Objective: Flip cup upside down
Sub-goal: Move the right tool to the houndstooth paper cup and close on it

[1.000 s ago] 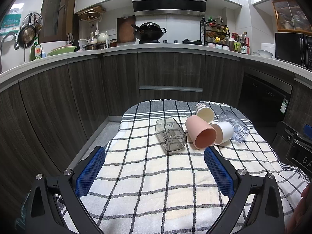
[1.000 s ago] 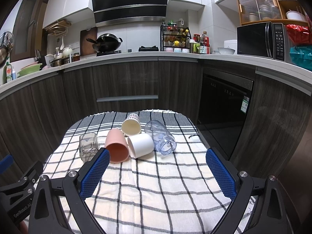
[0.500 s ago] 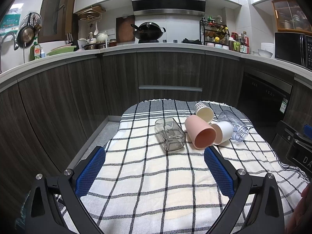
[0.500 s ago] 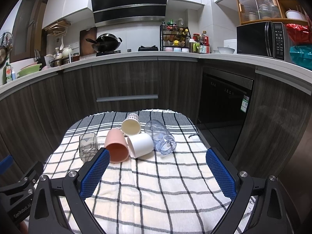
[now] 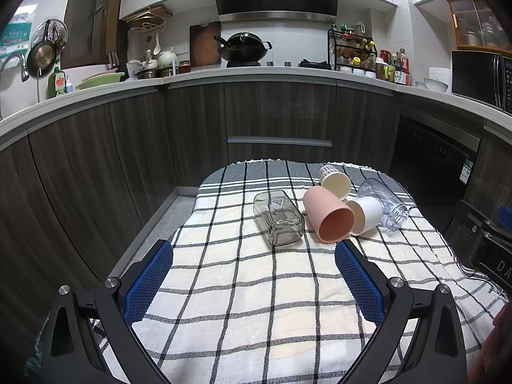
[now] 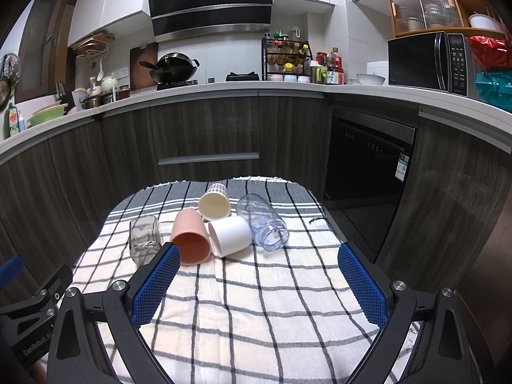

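Note:
Several cups lie on their sides in a cluster on a checked cloth (image 5: 249, 291). A smoky square glass (image 5: 278, 217) is leftmost, then a pink cup (image 5: 328, 214), a white cup (image 5: 364, 214), a cream cup (image 5: 334, 180) behind, and a clear plastic cup (image 5: 384, 201) at the right. My left gripper (image 5: 252, 272) is open and empty, short of the glass. My right gripper (image 6: 259, 272) is open and empty, short of the white cup (image 6: 230, 235) and the clear cup (image 6: 264, 220). The pink cup (image 6: 190, 236) and the glass (image 6: 144, 238) lie to the left.
The cloth (image 6: 256, 304) covers a small table with dark kitchen cabinets (image 5: 278, 118) beyond it. A dishwasher (image 6: 368, 166) stands at the right. The left gripper's body (image 6: 28, 313) shows at the lower left of the right wrist view.

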Motion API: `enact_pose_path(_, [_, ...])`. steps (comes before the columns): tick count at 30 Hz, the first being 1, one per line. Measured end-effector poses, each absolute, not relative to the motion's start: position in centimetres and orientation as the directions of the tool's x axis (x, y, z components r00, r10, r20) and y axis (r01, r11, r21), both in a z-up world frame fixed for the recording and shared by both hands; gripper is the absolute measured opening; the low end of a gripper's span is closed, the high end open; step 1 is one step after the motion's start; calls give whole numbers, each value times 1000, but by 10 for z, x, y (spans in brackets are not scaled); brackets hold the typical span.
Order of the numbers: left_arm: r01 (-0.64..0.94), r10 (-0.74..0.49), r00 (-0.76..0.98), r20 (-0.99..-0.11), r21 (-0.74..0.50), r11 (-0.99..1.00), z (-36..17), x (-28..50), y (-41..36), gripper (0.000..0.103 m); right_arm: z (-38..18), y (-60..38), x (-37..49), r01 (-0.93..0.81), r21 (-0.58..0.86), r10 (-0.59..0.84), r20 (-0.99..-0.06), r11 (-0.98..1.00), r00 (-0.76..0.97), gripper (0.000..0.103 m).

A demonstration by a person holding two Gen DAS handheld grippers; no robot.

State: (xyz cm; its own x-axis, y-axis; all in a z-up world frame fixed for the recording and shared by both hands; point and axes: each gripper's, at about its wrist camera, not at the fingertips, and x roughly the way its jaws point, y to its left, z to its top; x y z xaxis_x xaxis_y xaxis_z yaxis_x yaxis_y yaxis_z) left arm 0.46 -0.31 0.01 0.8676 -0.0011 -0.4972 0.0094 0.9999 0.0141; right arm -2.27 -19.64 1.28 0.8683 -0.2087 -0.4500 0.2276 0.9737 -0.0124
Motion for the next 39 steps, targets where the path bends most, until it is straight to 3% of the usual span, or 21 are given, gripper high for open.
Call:
enact_pose_path(18, [7, 1, 854, -521, 13, 1000, 10, 25, -5, 103, 16, -196, -2, 227, -22, -208, -496, 974, 843, 99])
enact_pose_path(30, [-10, -6, 829, -559, -26, 1000, 21, 70, 1, 103, 22, -201, 47, 227, -18, -195, -580, 974, 791, 99])
enact_pose_path(39, [-55, 29, 819, -573, -28, 998, 32, 115, 8, 103, 38, -194, 103, 203, -31, -182, -584, 979, 791, 99])
